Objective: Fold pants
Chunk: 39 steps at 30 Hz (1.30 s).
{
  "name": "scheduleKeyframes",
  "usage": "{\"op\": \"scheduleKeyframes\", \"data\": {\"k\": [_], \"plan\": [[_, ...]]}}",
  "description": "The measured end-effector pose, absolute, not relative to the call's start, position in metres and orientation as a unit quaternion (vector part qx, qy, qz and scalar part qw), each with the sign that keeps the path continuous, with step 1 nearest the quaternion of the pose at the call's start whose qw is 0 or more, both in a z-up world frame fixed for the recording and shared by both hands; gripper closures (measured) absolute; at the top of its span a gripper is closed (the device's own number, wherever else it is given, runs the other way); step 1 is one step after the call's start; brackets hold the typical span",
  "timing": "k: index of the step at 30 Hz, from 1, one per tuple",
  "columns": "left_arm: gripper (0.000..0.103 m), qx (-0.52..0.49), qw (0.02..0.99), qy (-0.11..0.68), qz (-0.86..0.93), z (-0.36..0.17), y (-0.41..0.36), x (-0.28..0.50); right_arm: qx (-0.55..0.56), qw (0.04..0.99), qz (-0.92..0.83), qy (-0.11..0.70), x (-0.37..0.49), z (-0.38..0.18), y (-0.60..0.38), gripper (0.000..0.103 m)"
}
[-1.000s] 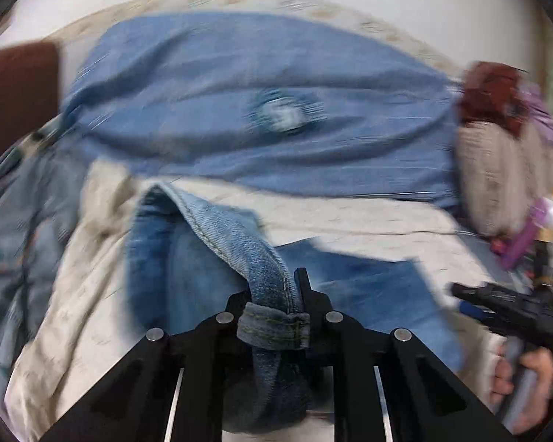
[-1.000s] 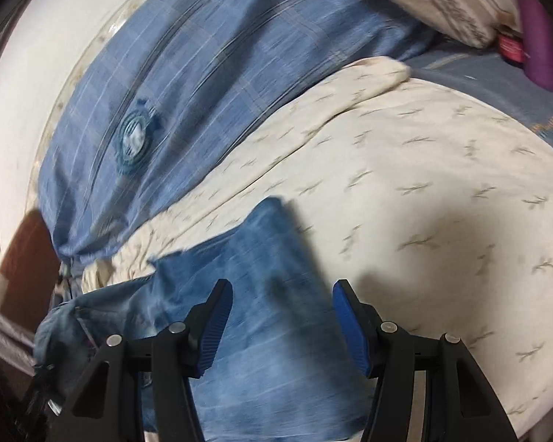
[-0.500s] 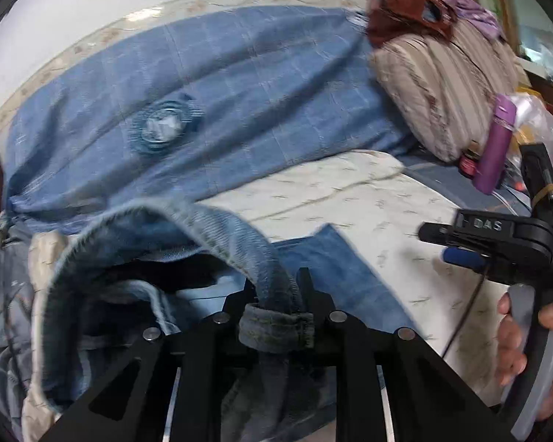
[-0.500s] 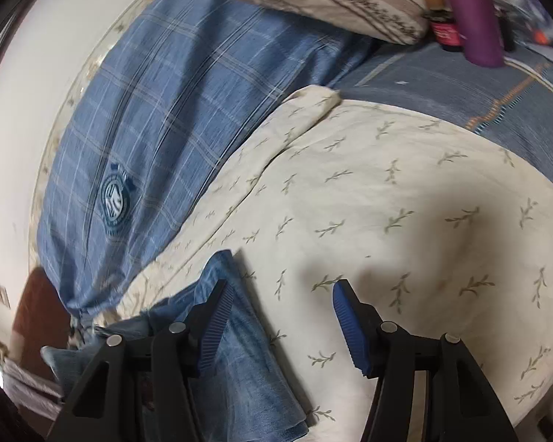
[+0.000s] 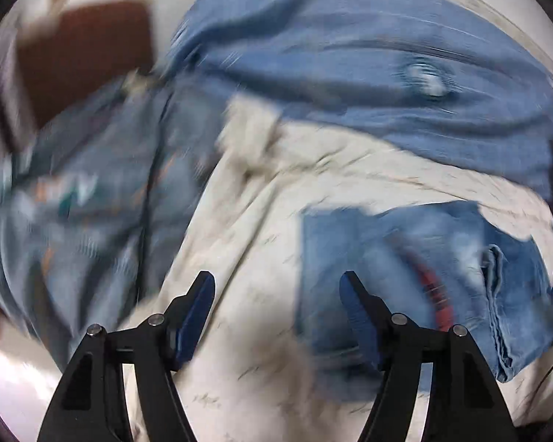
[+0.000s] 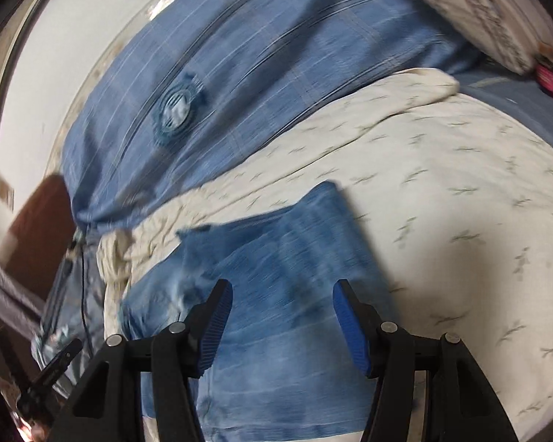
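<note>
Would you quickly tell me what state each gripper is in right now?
Left gripper: open, just released, nothing between its fingers.
Right gripper: open, empty, above the jeans.

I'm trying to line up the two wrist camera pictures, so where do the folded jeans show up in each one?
Left wrist view: the jeans lie right of centre on the cream bedspread, beyond the right finger of the open left gripper.
Right wrist view: the jeans fill the lower centre, under the open right gripper.
Shared landmark: the round crest on the blue checked cloth.
</note>
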<state>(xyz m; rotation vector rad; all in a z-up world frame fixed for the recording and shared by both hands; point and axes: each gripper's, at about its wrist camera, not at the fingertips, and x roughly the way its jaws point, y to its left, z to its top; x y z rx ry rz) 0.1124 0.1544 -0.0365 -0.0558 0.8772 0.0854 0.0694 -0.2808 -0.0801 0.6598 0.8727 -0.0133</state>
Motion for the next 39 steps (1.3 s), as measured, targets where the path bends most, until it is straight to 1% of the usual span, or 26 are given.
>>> {"op": "scheduleKeyframes", "data": {"k": [3,6,8,9,11,14,18,20,21,22,25,29,31,33,35,36,37,38,39], "plan": [[0.032,-0.115,0.879,0.462,0.017,-0.063,0.181,0.106,0.296,0.856,0.001,0.424,0.075,-0.083,-0.263,0.043],[0.031,-0.168,0.866,0.472,-0.006,-0.079,0.185,0.103,0.285,0.856,0.006,0.431,0.081,-0.086,-0.250,0.043],[0.021,-0.194,0.855,0.480,-0.027,-0.089,0.179,0.108,0.279,0.855,0.007,0.437,0.084,-0.088,-0.246,0.043],[0.013,-0.199,0.851,0.484,-0.038,-0.093,0.174,0.112,0.277,0.854,0.008,0.441,0.085,-0.090,-0.244,0.043],[0.012,-0.197,0.840,0.502,-0.056,-0.105,0.162,0.119,0.274,0.853,0.008,0.445,0.088,-0.091,-0.241,0.043],[0.012,-0.186,0.838,0.506,-0.083,-0.114,0.145,0.126,0.272,0.852,0.004,0.448,0.089,-0.093,-0.242,0.043],[0.014,-0.152,0.851,0.492,-0.097,-0.110,0.127,0.135,0.280,0.846,0.000,0.454,0.094,-0.097,-0.244,0.043],[0.024,-0.125,0.857,0.491,-0.094,-0.108,0.120,0.141,0.285,0.843,0.001,0.456,0.096,-0.099,-0.243,0.043],[0.035,-0.116,0.857,0.493,-0.096,-0.109,0.117,0.145,0.285,0.843,0.001,0.456,0.097,-0.099,-0.243,0.043],[0.040,-0.117,0.856,0.493,-0.102,-0.110,0.117,0.149,0.283,0.844,0.000,0.456,0.098,-0.099,-0.241,0.043],[0.048,-0.131,0.854,0.490,-0.115,-0.111,0.120,0.158,0.277,0.846,0.002,0.455,0.099,-0.098,-0.238,0.043],[0.049,-0.138,0.858,0.479,-0.126,-0.115,0.124,0.160,0.271,0.847,0.002,0.457,0.101,-0.098,-0.235,0.043],[0.037,-0.161,0.853,0.480,-0.129,-0.120,0.130,0.162,0.272,0.847,0.002,0.456,0.101,-0.098,-0.235,0.043],[0.032,-0.187,0.847,0.480,-0.132,-0.123,0.133,0.168,0.272,0.847,0.002,0.456,0.101,-0.098,-0.235,0.043],[0.033,-0.192,0.844,0.485,-0.124,-0.122,0.132,0.172,0.272,0.848,0.000,0.456,0.100,-0.098,-0.237,0.043],[0.039,-0.184,0.846,0.486,-0.117,-0.121,0.129,0.172,0.273,0.848,-0.001,0.454,0.099,-0.097,-0.238,0.043],[0.057,-0.171,0.851,0.484,-0.109,-0.119,0.126,0.171,0.275,0.848,-0.002,0.454,0.099,-0.097,-0.239,0.043],[0.062,-0.164,0.853,0.483,-0.112,-0.117,0.122,0.170,0.277,0.848,-0.003,0.452,0.098,-0.097,-0.242,0.043],[0.073,-0.163,0.855,0.480,-0.112,-0.116,0.121,0.170,0.280,0.848,-0.004,0.450,0.098,-0.096,-0.244,0.043]]}}
